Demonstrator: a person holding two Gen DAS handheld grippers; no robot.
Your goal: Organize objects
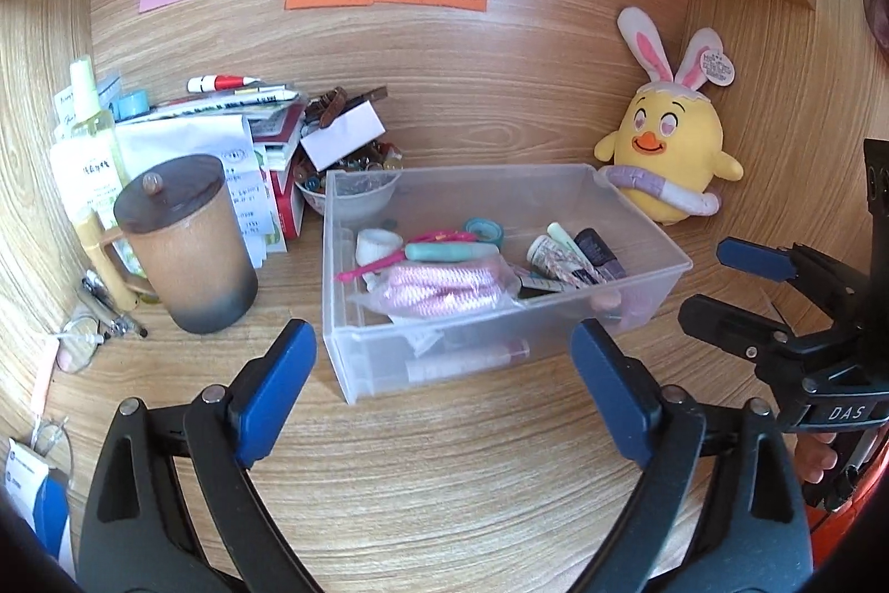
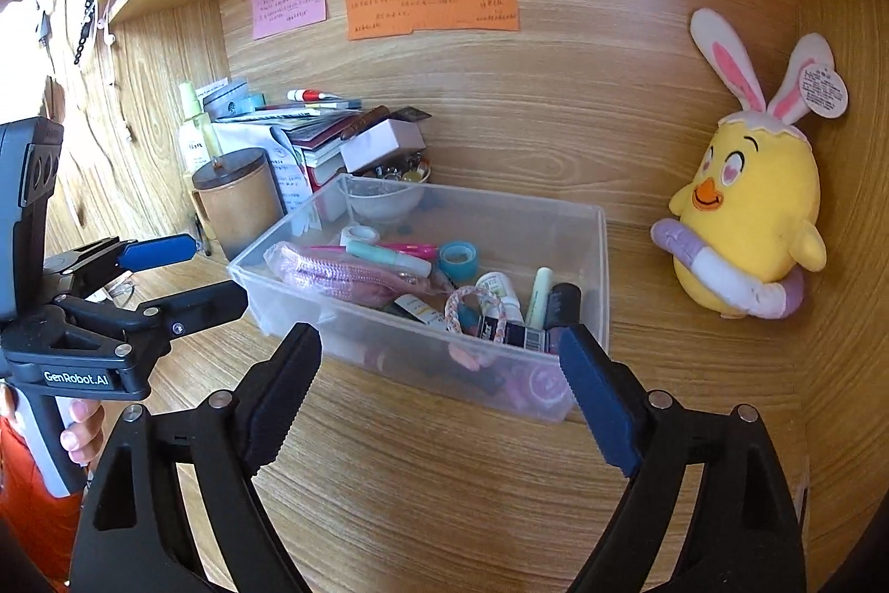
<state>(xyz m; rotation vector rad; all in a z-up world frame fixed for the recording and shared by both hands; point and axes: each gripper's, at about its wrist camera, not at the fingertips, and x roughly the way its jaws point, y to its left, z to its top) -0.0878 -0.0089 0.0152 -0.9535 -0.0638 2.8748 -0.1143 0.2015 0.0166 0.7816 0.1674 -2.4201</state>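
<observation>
A clear plastic bin [image 1: 655, 237] [image 2: 603, 259] stands on the wooden desk, filled with several small items: a pink pouch [image 1: 444, 287] [image 2: 344, 276], teal tape [image 2: 458, 259], tubes and pens. My left gripper [image 1: 444, 387] is open and empty, just in front of the bin; it also shows in the right wrist view [image 2: 205, 273]. My right gripper [image 2: 439, 390] is open and empty, in front of the bin's near wall; it also shows in the left wrist view [image 1: 722, 282], to the right of the bin.
A brown lidded mug [image 1: 189, 248] [image 2: 239, 198] stands left of the bin. Behind it are stacked books and papers [image 1: 244, 131], a spray bottle [image 1: 91, 120] and a small bowl of trinkets [image 1: 355, 187]. A yellow chick plush [image 1: 667, 159] [image 2: 750, 215] leans at the right. Glasses [image 1: 78, 343] lie at the left.
</observation>
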